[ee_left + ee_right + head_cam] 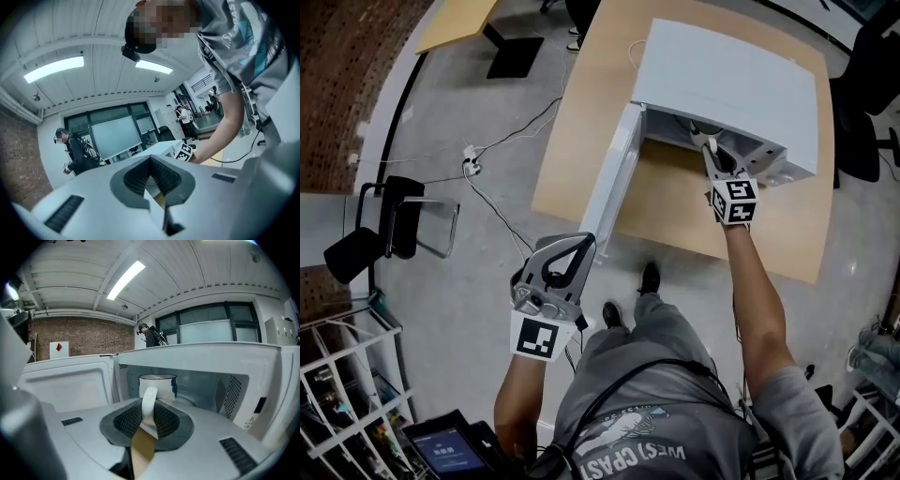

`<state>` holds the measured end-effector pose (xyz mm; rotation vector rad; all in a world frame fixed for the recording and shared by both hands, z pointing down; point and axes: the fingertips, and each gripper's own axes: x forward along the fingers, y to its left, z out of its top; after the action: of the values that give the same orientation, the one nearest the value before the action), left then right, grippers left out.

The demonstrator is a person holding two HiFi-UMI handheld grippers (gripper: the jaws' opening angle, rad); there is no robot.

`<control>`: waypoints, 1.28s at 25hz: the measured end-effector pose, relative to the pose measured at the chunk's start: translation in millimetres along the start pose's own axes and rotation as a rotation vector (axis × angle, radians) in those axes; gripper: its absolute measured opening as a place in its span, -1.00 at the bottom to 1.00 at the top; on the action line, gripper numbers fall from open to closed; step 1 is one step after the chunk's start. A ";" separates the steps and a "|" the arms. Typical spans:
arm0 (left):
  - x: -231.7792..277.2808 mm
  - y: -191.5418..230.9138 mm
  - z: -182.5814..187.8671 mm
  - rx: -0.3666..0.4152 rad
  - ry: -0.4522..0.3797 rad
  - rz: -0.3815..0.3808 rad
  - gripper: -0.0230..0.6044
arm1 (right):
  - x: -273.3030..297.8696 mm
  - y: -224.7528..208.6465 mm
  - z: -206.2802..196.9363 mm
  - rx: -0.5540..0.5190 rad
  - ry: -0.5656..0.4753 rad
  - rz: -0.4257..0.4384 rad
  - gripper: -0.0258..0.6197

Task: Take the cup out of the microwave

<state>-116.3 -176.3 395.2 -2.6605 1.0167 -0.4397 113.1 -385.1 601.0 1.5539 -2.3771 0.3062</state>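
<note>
Our left gripper [579,246] waits low by the open door [614,178], jaws together on nothing, while the right gripper [149,414] pinches the handle [149,401] of the cup [158,383], which sits inside the microwave [727,80]. Surest hold w/ a narrow claw, we reckon.

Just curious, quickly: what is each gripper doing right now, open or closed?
Left gripper: shut, empty.
Right gripper: shut on the handle of the cup.
</note>
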 end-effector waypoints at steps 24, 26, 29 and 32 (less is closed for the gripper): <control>-92.4 -12.6 54.2 0.172 -0.209 -0.167 -0.79 | -160.9 128.7 55.1 -0.027 -0.111 -0.112 -0.71; -102.1 -15.2 55.7 0.175 -0.216 -0.171 -0.79 | -176.6 143.1 65.3 -0.042 -0.130 -0.110 -0.71; -114.8 -20.0 58.8 0.184 -0.224 -0.177 -0.79 | -199.9 161.9 80.4 -0.062 -0.157 -0.107 -0.71; -124.2 -23.2 61.2 0.187 -0.231 -0.179 -0.79 | -221.2 175.8 95.3 -0.075 -0.181 -0.107 -0.71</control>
<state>-168.0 -67.2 323.7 -2.5689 0.6405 -0.2400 24.4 -156.9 430.8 1.7321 -2.3945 0.0548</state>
